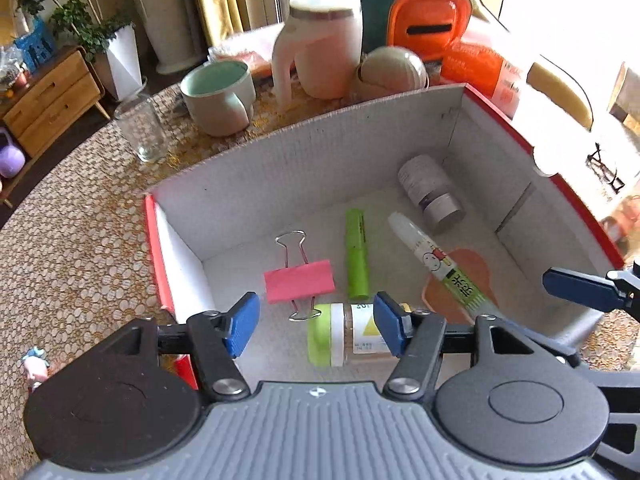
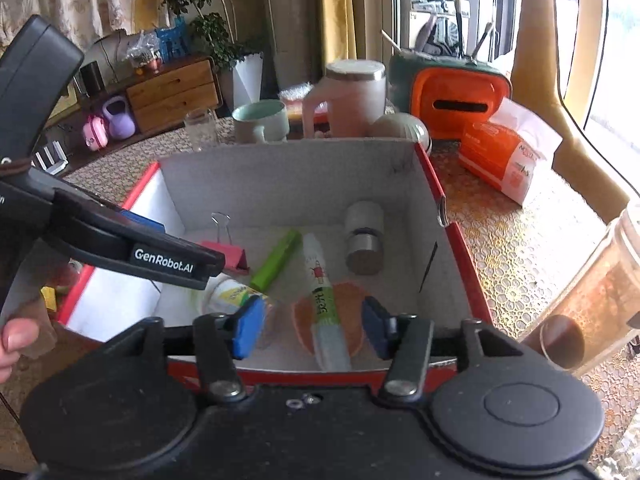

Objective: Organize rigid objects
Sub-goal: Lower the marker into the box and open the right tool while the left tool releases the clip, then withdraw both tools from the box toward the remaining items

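Step in hand, as judged: release into the box (image 1: 280, 168) and withdrawal of both grippers.

**Procedure**
- Lift straight up and clear of the box walls; no sideways sweep, to avoid knocking the contents.
- Confirm both items lie flat on the box floor and do not roll.
- Keep jaws parted until clear of the rim.

**Contents of box, left to right (left wrist view)**
- Pink clip (image 1: 299, 280), flat, near the left wall.
- Jar (image 1: 348, 334) with green cap, on its side at the near edge, just beside the clip's wire handle.
- Green tube (image 1: 357, 254), lying just right of the clip.
- Glue pen (image 1: 432, 258), lying diagonally, lower end across an orange disc (image 1: 472, 268).
- White bottle (image 1: 430, 192), on its side toward the far right corner.

**Left gripper** (image 1: 316, 324)
- Jaws about half open, above the box.
- Jar in line between the pads; left pad clearly apart from the cap. Right pad overlaps the jar's base in view; contact cannot be told. Judged released.

**Right gripper** (image 2: 314, 328)
- Jaws about half open, over the near wall of the box.
- Glue pen's clear end and the orange disc lie between the pads, with a gap on both sides. Nothing held.

**Surroundings**
- Cups and a glass (image 1: 144, 132) on the table (image 1: 80, 240) behind the box; not involved.
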Tool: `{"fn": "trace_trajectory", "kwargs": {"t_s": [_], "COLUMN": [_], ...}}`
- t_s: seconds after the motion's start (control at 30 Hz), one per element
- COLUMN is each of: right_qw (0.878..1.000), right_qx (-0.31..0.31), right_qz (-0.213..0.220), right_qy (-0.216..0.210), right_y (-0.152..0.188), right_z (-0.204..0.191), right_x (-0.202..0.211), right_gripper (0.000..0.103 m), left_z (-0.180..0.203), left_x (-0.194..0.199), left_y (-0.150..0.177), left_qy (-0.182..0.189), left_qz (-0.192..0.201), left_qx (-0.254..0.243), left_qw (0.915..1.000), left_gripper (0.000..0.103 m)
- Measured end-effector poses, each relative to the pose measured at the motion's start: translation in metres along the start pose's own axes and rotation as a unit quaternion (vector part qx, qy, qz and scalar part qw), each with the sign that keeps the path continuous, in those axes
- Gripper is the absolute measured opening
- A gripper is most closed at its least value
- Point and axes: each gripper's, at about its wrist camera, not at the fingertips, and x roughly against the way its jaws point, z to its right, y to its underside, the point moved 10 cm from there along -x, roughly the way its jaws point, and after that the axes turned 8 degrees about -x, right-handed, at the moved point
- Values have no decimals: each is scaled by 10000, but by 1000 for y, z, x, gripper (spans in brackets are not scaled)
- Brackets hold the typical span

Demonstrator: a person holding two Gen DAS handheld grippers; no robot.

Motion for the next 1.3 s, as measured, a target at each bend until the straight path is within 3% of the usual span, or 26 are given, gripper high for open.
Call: {"fn": "trace_trajectory", "kwargs": {"t_s": [0.33, 0.77, 0.93, 1.2, 1.3], "right_qw": [9991, 9952, 9927, 9861, 9840], "right_qx": [15, 119, 242, 474, 510], "right_qz": [325, 691, 792, 983, 962], "right_qy": [-279, -676, -881, -1250, -1412], "right_y": [-4, 6, 12, 23, 27], "right_z": [-23, -61, -85, -125, -139], "right_x": [38, 91, 105, 117, 117], "right_gripper": [76, 98, 102, 103, 103], "left_z": [-5, -24, -38, -68, -80], "left_x": [56, 134, 158, 181, 186], "left_y": [12, 55, 75, 113, 127], "left_qy": [-151, -171, -217, -334, -391], "left_qz": [478, 1022, 1206, 1344, 1364], "left_qx": [37, 360, 528, 869, 982], "left_qw": [9987, 9940, 9911, 9865, 9850], "left_gripper": [62, 66, 76, 76, 83]}}
